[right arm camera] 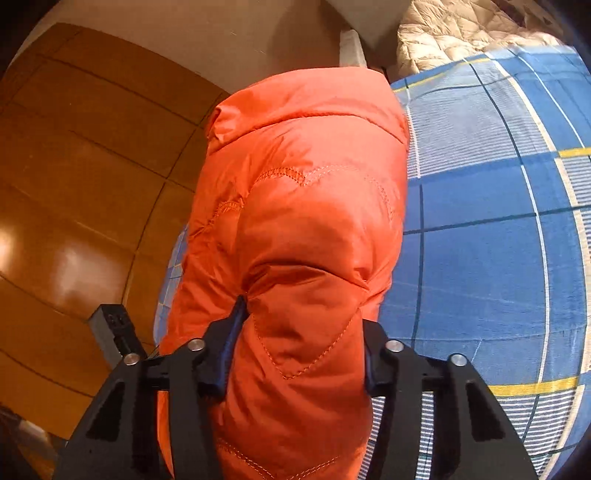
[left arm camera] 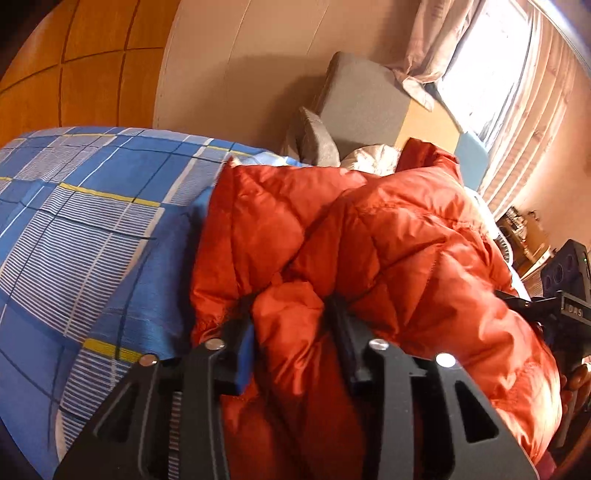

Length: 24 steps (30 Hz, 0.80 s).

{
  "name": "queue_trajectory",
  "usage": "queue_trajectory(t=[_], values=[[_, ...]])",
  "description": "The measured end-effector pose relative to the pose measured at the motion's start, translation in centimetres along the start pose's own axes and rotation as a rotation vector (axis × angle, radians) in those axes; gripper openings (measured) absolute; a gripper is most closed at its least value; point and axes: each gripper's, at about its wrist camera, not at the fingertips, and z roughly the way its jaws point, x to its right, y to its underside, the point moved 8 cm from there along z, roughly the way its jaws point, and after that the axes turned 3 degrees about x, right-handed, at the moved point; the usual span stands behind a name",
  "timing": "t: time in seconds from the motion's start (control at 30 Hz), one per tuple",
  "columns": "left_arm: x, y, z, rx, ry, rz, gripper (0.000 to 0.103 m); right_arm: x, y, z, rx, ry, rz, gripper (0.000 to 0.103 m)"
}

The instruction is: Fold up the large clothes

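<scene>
**Gripping the orange jacket at the bed's edge**

Pinching a bunched fold of the puffy orange quilted down jacket, my left gripper has its jaws drawn in against the padding, fabric bulging up between them. My right gripper clamps another thick roll of the same jacket, its pads sunk into the stuffing on both sides.

The jacket lies heaped on the bed with the blue plaid sheet crossed by white and yellow lines. In the right wrist view the garment sits along the bed's edge, with glossy brown wooden flooring beyond it and a broad bare stretch of sheet on its other side. In the left wrist view bare sheet spreads to the left of the jacket.

Toward the far end of the bed a grey cushion leans near the beige wall, and a cream quilted garment lies at the far corner. Curtains hang beside a bright window.
</scene>
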Motion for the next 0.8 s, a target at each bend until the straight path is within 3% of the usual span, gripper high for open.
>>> queue_trajectory(t=[0.2,0.4,0.63,0.8], values=[[2.7,-0.7,-0.9,0.008,0.071,-0.007,0.022,-2.9,-1.2,-3.9,0.076,-0.035,-0.092,0.03],[10.2,-2.1,-1.3,0.027,0.167,0.056,0.02,-3.2,-2.5,-11.1,0.172,-0.039,-0.155,0.028],[20.0,-0.9,1.5,-0.03,0.239,0.152,0.02,2.6,-3.1,-19.0,0.253,0.062,-0.138,0.028],[24.8,1.3,4.4,-0.097,0.241,0.201,0.02,8.3,-2.2,-22.1,0.26,0.176,-0.1,0.028]])
